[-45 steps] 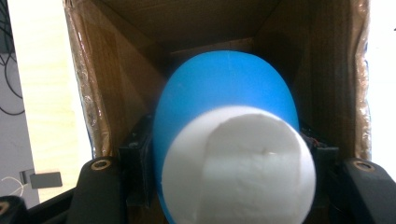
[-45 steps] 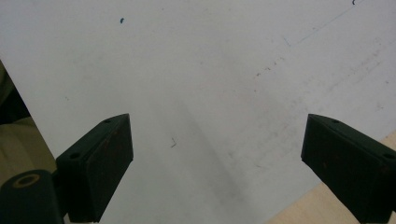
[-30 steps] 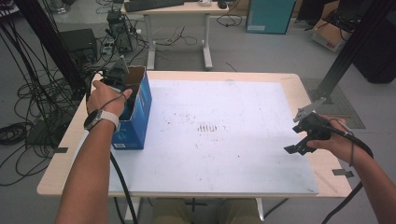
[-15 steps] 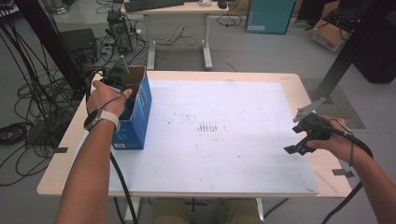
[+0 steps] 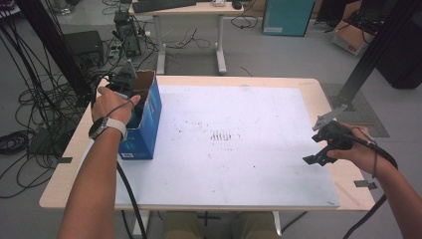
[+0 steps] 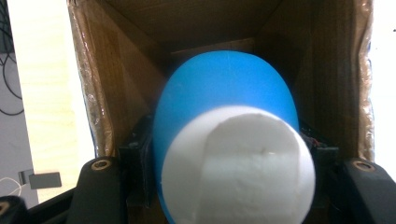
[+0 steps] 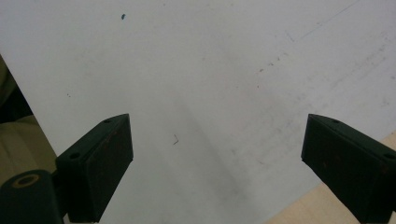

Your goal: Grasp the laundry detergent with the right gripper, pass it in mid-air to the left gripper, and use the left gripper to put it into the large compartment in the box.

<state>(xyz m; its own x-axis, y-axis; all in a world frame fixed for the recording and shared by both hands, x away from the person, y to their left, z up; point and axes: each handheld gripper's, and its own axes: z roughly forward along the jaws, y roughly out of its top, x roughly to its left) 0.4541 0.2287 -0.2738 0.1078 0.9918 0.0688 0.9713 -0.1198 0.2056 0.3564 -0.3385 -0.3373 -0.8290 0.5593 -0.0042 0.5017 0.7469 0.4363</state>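
An open blue cardboard box [image 5: 148, 124] stands at the table's left side. My left gripper [image 5: 135, 94] reaches down into its open top, held by a hand with a wristwatch. In the left gripper view a blue rounded object with a white foam-like end [image 6: 224, 93] sits between the jaws of my left gripper [image 6: 229, 186], which is shut on it, inside the box's brown walls [image 6: 116, 70]. My right gripper [image 5: 314, 149] hovers over the right edge of the white board [image 5: 229, 149]. It stands open, its fingers [image 7: 100, 158] wide apart over the bare board [image 7: 210, 56].
The white board covers most of the wooden table [image 5: 348, 186], with faint dark marks [image 5: 221, 135] near its middle. Cables trail from both grippers. Beyond the table are another desk [image 5: 189, 10], cables on the floor and black frame posts [image 5: 368, 55].
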